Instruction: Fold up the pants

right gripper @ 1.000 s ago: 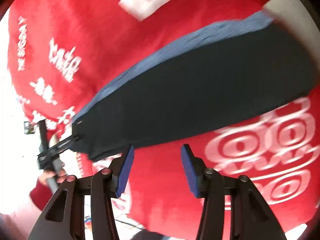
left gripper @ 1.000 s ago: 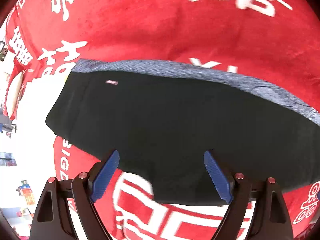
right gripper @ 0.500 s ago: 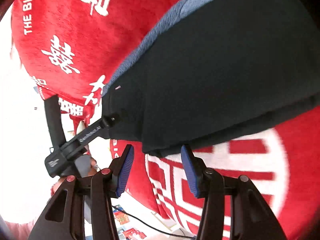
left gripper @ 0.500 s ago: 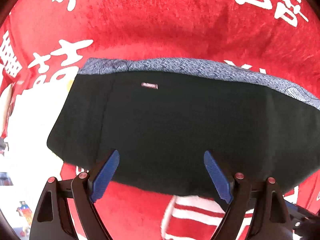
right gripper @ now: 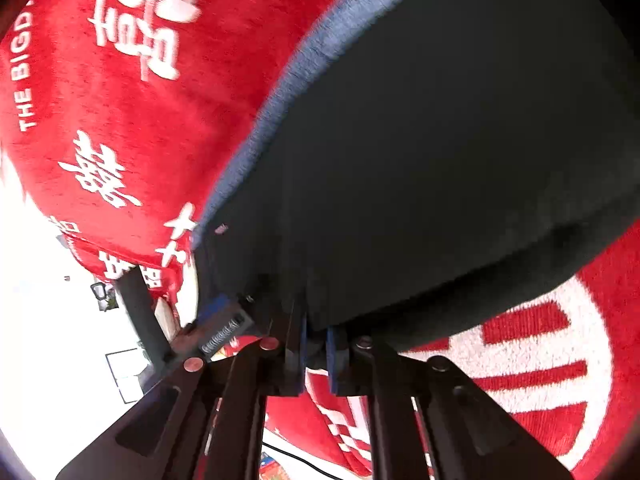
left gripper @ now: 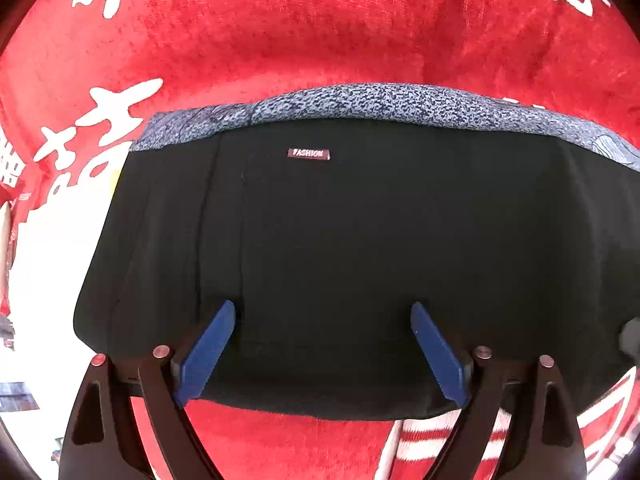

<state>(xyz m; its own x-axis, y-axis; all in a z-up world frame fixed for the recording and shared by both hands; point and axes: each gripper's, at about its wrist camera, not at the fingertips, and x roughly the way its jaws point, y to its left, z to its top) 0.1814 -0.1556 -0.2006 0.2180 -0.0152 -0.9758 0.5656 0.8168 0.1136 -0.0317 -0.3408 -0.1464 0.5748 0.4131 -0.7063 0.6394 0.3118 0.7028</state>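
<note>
The black pants [left gripper: 360, 248] lie folded flat on the red blanket [left gripper: 280, 32], with a blue-grey speckled waistband [left gripper: 380, 102] along the far edge and a small "FASHION" label [left gripper: 309, 154]. My left gripper [left gripper: 322, 316] is open, its blue pads over the pants' near edge. In the right wrist view the pants [right gripper: 440, 140] fill the upper right. My right gripper [right gripper: 315, 330] is shut on the pants' near edge. The left gripper [right gripper: 224, 320] shows there, beside the pants' corner.
The red blanket with white characters [right gripper: 112, 128] covers the work surface. Its edge [right gripper: 132, 270] drops off at the left, with a bright floor and clutter beyond. A large white ring print [right gripper: 560, 364] lies near the pants' near edge.
My right gripper moved in to the pants' near edge and shut on it. My left gripper moved forward over the pants and stayed open.
</note>
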